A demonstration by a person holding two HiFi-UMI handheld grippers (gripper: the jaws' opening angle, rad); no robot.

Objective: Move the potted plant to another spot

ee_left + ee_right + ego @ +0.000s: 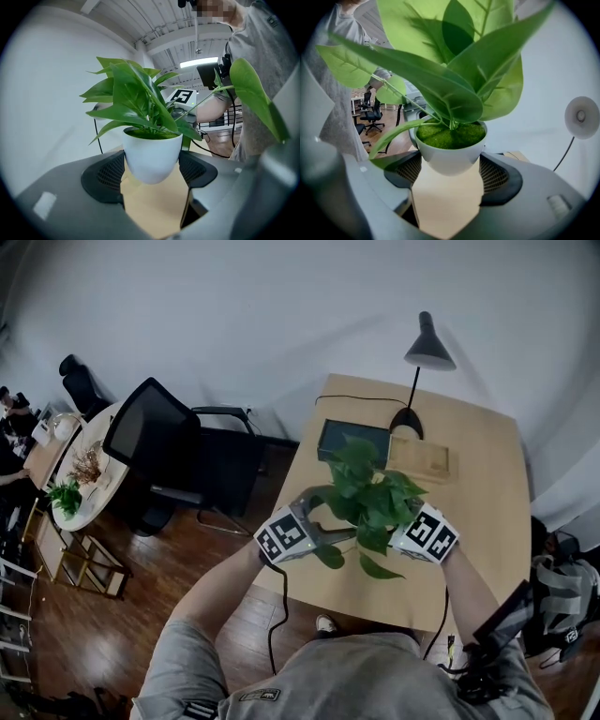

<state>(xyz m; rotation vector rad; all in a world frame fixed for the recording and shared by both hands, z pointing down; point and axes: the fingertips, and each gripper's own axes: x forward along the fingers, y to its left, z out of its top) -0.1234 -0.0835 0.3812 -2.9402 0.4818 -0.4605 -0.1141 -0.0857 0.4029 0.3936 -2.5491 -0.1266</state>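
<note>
The potted plant (370, 495) has broad green leaves and a white round pot (152, 158), and it hangs a little above the wooden desk (483, 493). My left gripper (152, 169) is shut on the pot, whose sides press against the black pads (107, 176). My right gripper (449, 171) is shut on the same pot (449, 157) from the opposite side. In the head view the left gripper (314, 538) and right gripper (405, 538) flank the plant near the desk's front half. Leaves hide the pot there.
A black desk lamp (419, 381), a dark flat box (353, 440) and a shallow wooden tray (419, 460) stand at the back of the desk. A black office chair (178, 451) is left of the desk. A round table (89, 474) stands further left.
</note>
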